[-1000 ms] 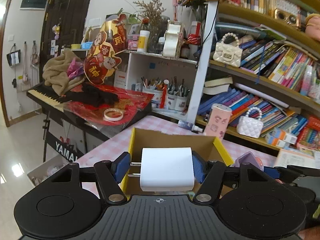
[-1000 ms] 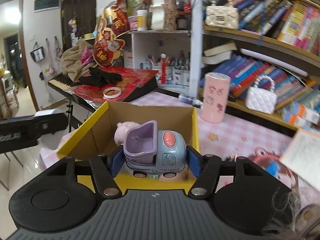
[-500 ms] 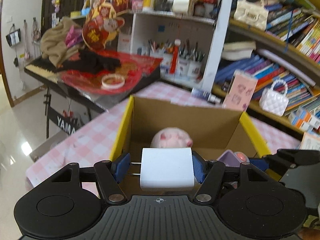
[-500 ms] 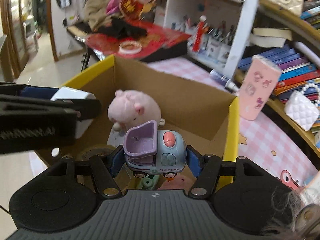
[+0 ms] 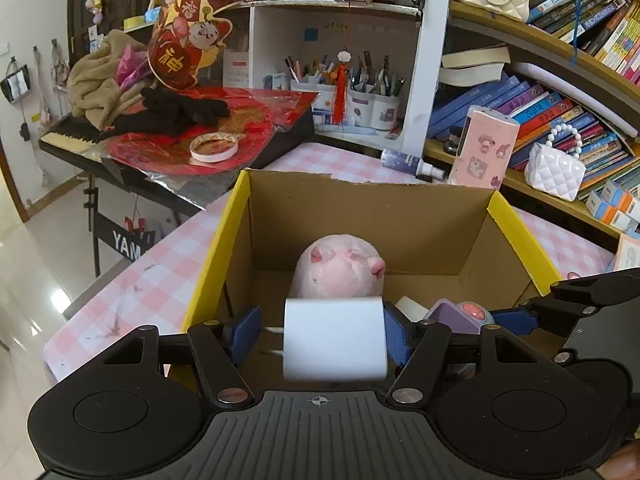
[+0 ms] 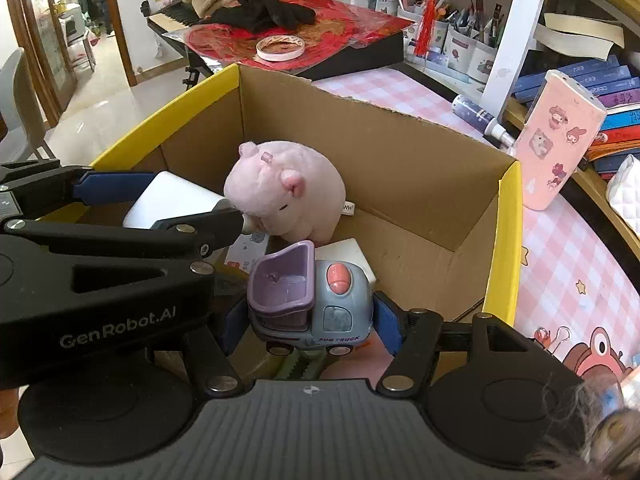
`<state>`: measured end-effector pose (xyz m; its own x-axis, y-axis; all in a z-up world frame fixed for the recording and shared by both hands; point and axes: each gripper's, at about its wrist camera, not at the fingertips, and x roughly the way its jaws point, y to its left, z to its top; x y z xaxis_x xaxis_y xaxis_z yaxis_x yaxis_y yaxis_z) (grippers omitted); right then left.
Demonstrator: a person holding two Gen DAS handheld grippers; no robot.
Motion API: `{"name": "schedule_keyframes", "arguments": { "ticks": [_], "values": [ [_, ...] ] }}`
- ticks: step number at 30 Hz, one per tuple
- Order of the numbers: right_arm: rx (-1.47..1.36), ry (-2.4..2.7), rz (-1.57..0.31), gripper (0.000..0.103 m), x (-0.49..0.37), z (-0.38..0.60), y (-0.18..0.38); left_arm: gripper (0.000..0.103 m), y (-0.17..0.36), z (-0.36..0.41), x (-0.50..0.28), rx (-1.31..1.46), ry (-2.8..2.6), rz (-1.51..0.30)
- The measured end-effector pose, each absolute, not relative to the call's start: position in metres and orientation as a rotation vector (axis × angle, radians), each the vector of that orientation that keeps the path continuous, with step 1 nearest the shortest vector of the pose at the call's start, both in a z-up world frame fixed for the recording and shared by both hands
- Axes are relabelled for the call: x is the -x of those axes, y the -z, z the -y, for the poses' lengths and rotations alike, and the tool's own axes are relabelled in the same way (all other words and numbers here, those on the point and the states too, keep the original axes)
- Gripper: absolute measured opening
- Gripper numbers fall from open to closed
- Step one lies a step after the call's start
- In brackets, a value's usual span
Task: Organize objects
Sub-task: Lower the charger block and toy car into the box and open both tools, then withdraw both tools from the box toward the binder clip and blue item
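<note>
Both my tools have dropped into the cardboard box point(image 6: 420, 152): left tool point(image 5: 334, 338) clamping the white charger point(image 5: 335, 338), right tool point(image 6: 310, 324) clamping the toy truck point(image 6: 310, 296), ready for release.

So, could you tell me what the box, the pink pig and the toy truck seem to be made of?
Box: corrugated cardboard, matte brown inside, yellow outside, with a torn back edge.
Pink pig: plush fabric, fuzzy nap, sewn tag.
Toy truck: probably moulded plastic, smooth, slightly glossy.

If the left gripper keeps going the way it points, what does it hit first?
Probably the pink plush pig in the cardboard box, right ahead of the white charger in the left gripper; depth is unclear.
</note>
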<state>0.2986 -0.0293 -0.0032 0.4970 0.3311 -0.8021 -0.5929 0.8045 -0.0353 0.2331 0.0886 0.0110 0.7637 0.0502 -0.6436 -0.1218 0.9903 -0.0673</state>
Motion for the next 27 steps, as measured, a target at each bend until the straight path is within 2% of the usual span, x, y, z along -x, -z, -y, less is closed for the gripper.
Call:
{"name": "schedule_keyframes", "arguments": {
  "ticks": [5, 8, 20, 27],
  "values": [
    [0.326, -0.552, -0.855, 0.063, -0.291, 0.03, 0.001, 0.071, -0.023, -0.087, -0.221, 0.112, -0.071, -0.643],
    [0.294, -0.533, -0.822, 0.072, -0.285, 0.035, -0.008, 0.073, -0.033, -0.088, -0.208, 0.117, -0.076, -0.598],
    [0.176, -0.427, -0.605, 0.072, -0.204, 0.066, -0.053, 0.084, -0.081, -0.094, -0.125, 0.141, -0.101, -0.432],
    [0.084, -0.32, -0.584, 0.072, -0.149, 0.089, -0.052, 0.088, -0.078, -0.089, -0.08, 0.098, -0.098, -0.436]
  ]
}}
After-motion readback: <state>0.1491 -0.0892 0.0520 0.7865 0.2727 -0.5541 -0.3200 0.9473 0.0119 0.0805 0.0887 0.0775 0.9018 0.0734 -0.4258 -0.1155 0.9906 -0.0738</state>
